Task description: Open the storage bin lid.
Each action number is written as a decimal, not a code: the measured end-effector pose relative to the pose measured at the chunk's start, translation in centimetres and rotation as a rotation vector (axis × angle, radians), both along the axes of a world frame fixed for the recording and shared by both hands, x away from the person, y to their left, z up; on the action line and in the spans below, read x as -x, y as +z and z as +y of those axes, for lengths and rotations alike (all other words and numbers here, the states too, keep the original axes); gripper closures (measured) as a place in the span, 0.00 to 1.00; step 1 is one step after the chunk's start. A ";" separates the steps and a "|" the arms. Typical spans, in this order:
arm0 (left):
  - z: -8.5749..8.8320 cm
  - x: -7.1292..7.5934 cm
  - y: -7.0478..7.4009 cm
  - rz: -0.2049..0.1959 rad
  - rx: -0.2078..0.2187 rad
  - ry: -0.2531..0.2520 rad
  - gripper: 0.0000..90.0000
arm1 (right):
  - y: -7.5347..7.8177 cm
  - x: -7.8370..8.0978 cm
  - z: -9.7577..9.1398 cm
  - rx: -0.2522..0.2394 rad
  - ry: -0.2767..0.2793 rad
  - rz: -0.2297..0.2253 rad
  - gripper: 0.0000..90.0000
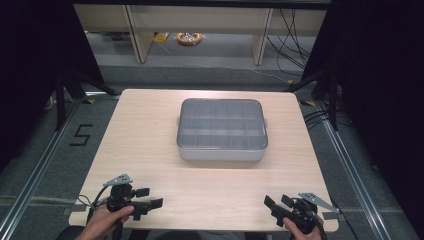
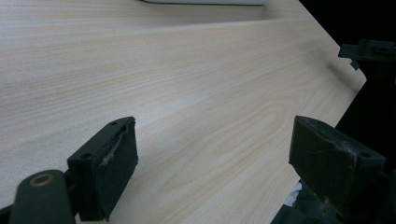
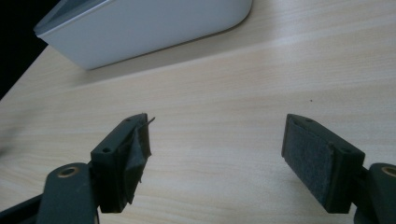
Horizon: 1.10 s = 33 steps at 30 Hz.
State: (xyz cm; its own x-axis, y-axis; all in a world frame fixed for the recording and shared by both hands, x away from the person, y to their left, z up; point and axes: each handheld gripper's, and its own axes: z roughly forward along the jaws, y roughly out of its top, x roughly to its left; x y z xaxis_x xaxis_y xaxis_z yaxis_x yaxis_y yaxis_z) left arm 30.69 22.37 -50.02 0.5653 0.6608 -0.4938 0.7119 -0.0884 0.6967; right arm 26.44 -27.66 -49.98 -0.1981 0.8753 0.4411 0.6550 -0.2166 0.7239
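Resting at near desk [image 1: 150,150] edge: left tongs [image 1: 148,198], right tongs [image 1: 278,204], both spread wide, empty. Lidded compartment box [image 1: 221,129] mid-desk; likely approach level, from both sides.

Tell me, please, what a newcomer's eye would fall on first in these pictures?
First, the grey lidded box with its grid of compartments, alone at the middle of the pale wooden table. Then the two black tongs at the near edge, the left tongs and the right tongs, each held in a hand, both open and holding nothing, angled inward toward each other.
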 end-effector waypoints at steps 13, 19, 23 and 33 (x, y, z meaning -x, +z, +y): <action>0.0 -0.1 -0.2 0.023 0.017 -0.002 0.16 | 0.0 0.1 0.4 -0.062 0.001 0.050 0.25; -0.1 -0.2 -0.3 0.054 0.043 0.009 0.16 | -0.4 -0.6 0.0 -0.041 0.027 -0.001 0.25; -0.5 -0.4 -0.4 0.075 0.052 0.000 0.17 | -0.4 -0.7 0.2 -0.116 0.013 0.055 0.25; -0.9 -1.9 -0.3 0.049 0.054 0.028 0.18 | -0.7 -2.5 -0.5 -0.083 0.007 -0.018 0.25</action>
State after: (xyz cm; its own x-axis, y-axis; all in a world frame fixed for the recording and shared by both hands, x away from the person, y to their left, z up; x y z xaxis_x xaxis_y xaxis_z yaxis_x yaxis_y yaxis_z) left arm 32.56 21.43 -50.28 0.5211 0.6479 -0.5556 0.7470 -0.0314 0.6640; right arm 28.98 -28.14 -50.72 -0.2123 0.8346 0.5082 0.6438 -0.2718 0.7153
